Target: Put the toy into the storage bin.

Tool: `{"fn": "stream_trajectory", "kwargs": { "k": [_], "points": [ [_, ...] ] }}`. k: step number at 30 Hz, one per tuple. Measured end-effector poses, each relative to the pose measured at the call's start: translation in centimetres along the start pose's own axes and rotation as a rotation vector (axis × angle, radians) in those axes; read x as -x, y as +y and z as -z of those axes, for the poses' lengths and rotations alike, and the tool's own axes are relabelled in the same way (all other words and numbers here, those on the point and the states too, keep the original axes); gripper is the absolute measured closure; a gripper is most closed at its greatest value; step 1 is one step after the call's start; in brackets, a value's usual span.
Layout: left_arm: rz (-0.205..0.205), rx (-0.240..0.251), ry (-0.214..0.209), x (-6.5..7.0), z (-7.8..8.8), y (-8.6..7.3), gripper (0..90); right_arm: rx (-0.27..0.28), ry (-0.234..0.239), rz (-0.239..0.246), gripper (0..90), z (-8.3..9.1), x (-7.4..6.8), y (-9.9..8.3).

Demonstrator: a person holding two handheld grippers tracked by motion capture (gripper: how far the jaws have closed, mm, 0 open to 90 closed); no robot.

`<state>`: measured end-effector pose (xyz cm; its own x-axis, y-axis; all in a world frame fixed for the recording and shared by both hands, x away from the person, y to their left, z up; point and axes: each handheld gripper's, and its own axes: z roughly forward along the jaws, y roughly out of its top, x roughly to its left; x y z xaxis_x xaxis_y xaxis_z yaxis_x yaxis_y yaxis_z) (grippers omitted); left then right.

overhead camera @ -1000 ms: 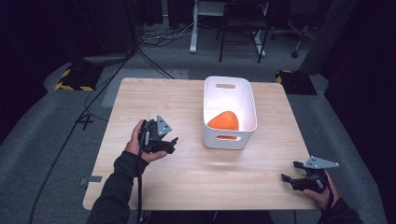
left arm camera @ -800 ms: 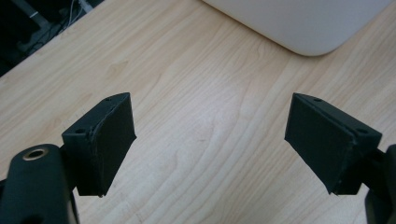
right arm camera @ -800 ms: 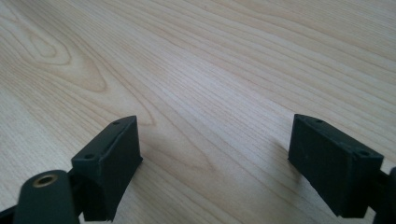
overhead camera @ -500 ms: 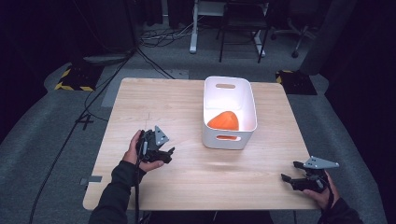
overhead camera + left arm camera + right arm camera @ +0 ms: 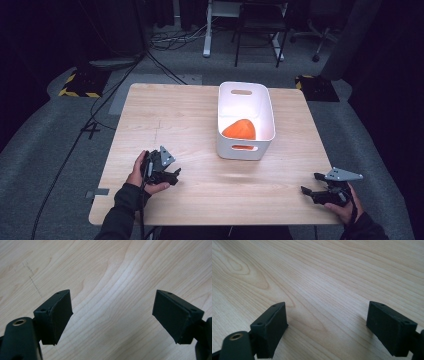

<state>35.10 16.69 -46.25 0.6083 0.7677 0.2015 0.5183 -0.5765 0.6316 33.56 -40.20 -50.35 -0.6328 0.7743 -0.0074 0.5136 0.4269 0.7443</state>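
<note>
A white plastic bin with rounded corners and slot handles (image 5: 245, 120) stands on the far right part of the light wooden table (image 5: 170, 115). Its long axis runs from the near edge toward the far edge, with one handle slot at each short end and the open mouth facing up. Inside it, toward the near end, lies an orange rounded object (image 5: 239, 129), smooth and wedge-like, its narrower part seeming to point to the far side; what it is cannot be told.

The left gripper (image 5: 174, 175), held in the left hand (image 5: 141, 174), is at the near left of the table, well apart from the bin, its jaws pointing right. In the left gripper view its black jaws stand wide apart with only bare wood grain between them. The right gripper (image 5: 310, 186) sits at the near right corner, jaws pointing left; in the right gripper view they also gape over bare wood, holding nothing.
</note>
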Motion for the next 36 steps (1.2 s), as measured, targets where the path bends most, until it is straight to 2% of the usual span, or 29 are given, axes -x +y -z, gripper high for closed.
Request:
{"fn": "stream_trajectory", "kwargs": {
  "k": [5,9,10,14,18,19,25,31,33,36],
  "points": [
    [0.01,-0.002,0.013,0.1,-0.1,-0.9,17.1,-0.001,0.001,0.001,16.8,0.0,0.0,0.0],
    [0.005,-0.016,0.002,0.2,-0.2,-1.5,16.9,0.0,0.001,0.0,16.8,0.0,0.0,0.0],
    [0.015,-0.006,0.01,0.3,-0.3,-1.7,16.9,0.0,0.001,0.0,16.8,0.0,0.0,0.0],
    [0.037,-0.012,-0.004,0.2,-0.3,-2.2,16.8,0.0,0.0,0.0,16.8,0.0,0.0,0.0],
    [0.045,-0.006,-0.011,0.3,-0.2,-2.8,16.6,0.0,0.0,0.0,16.8,0.0,0.0,0.0],
    [0.044,-0.003,-0.002,0.3,-0.2,-2.9,16.5,0.0,0.0,0.001,16.8,0.0,0.0,0.0],
    [0.08,0.0,-0.025,0.3,-0.2,-3.9,16.4,0.001,0.0,0.001,16.8,0.0,0.0,0.0],
    [0.107,0.015,-0.02,0.2,0.1,-4.8,16.4,0.001,0.0,0.003,16.8,0.0,0.0,0.0],
    [0.121,0.015,-0.036,0.2,0.2,-5.0,16.4,0.001,0.0,0.004,16.8,0.0,0.0,0.0],
    [0.134,0.018,-0.037,0.1,0.3,-5.4,16.4,0.001,0.0,0.001,16.8,0.0,0.0,0.0]
  ]
}}
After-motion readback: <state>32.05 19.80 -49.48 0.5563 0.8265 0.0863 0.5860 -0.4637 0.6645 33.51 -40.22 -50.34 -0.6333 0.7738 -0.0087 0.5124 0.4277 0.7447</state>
